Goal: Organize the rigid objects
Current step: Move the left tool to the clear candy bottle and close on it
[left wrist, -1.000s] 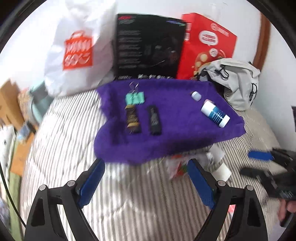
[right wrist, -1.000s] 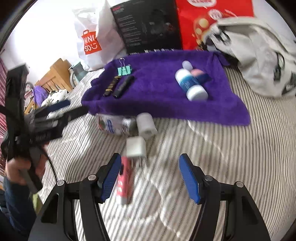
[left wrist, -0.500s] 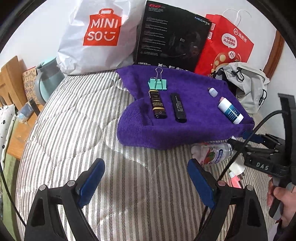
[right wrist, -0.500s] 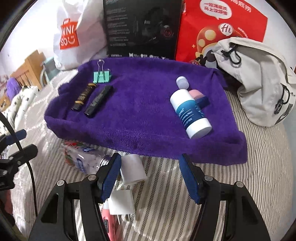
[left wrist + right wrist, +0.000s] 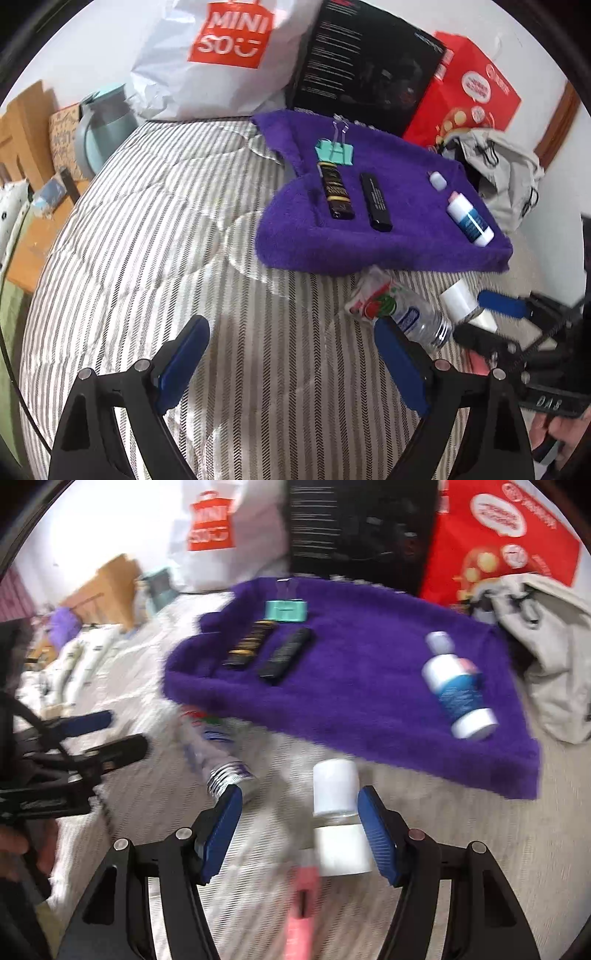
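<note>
Our right gripper point(image 5: 299, 819) hung over the striped bed point(image 5: 184, 240), fingers spread wide, the small white bottle point(image 5: 336, 788) lying between them just in front of the purple towel point(image 5: 369, 686). Our left gripper point(image 5: 291, 354) gaped too, gripping nothing, with the clear bottle point(image 5: 402, 310) near the towel's front edge.

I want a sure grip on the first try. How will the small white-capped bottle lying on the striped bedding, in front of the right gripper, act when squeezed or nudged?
The white-capped bottle lies on its side, so a nudge may roll it. It looks small, probably light and rigid. The soft bedding may let it sink.
</note>
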`<state>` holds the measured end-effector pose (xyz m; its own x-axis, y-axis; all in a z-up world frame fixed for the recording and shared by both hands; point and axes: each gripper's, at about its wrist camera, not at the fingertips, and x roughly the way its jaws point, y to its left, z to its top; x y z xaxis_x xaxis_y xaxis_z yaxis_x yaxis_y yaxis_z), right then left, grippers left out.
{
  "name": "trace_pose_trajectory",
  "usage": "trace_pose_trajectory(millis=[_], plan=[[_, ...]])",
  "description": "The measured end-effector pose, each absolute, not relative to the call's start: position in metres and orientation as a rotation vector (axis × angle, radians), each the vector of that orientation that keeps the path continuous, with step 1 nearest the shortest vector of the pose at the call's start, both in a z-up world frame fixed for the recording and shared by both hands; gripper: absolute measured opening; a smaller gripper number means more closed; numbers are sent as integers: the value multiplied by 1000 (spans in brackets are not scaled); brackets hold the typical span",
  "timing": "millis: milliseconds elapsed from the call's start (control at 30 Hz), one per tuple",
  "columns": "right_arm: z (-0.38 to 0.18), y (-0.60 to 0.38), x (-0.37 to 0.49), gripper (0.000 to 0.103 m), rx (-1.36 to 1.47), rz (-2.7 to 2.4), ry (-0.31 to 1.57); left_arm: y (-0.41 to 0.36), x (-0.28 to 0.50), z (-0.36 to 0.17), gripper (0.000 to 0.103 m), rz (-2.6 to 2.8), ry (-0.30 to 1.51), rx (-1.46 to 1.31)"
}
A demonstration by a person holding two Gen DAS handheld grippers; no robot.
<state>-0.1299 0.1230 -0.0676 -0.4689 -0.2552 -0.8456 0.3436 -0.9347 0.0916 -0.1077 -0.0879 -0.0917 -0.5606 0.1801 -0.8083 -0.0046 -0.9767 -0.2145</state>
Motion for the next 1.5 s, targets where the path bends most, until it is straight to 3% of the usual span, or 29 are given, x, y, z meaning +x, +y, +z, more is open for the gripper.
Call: trace_pose_trajectory(millis=[600,833,1133,1400,1500], plan=[[-53,210,-106,65,1386,-2562,47,-29,-129,-83,91,2658,-304,-1418],[-46,248,-92,65,1381,-2610,-8,-6,-142,-103,91,2720,-279,-1546],[-53,269,-80,65,1400,-2594,-49,3,-123,-112,93,2763,24,-1645],[-51,258,-77,65,1376,-2554,-53,-16,-124,-115,91,2829,-126,-1646],[-52,251,-77,65,1379,-2535,-40,-11,-127,-114,83,2840,-110,-1607]])
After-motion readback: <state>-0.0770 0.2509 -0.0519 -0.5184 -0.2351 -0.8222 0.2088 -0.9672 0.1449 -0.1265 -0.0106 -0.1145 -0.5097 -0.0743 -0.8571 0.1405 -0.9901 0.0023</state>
